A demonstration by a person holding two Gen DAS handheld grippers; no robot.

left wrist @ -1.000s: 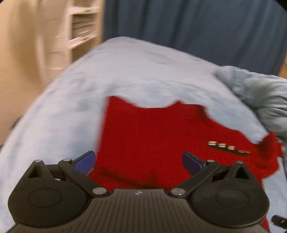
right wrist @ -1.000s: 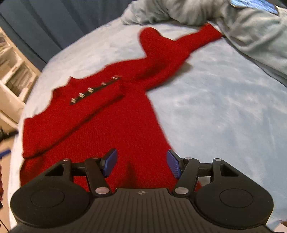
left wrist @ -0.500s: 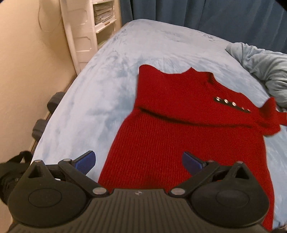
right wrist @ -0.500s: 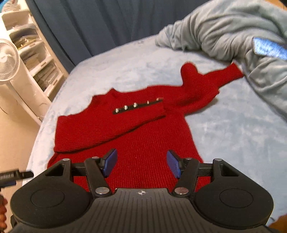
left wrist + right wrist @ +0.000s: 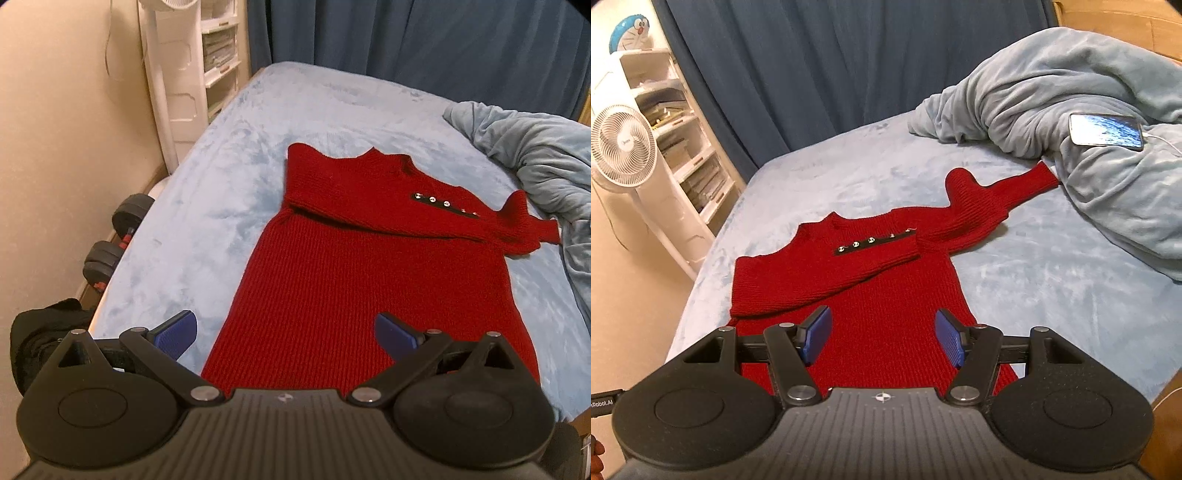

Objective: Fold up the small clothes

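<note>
One shelf unit [image 5: 683, 147] holds stacked papers [image 5: 701, 181].

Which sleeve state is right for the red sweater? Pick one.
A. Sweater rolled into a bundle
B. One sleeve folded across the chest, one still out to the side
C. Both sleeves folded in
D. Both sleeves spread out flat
B: on the red sweater, the sleeve with the studded cuff lies across the chest, while the other sleeve stretches out toward the grey blanket.
</note>
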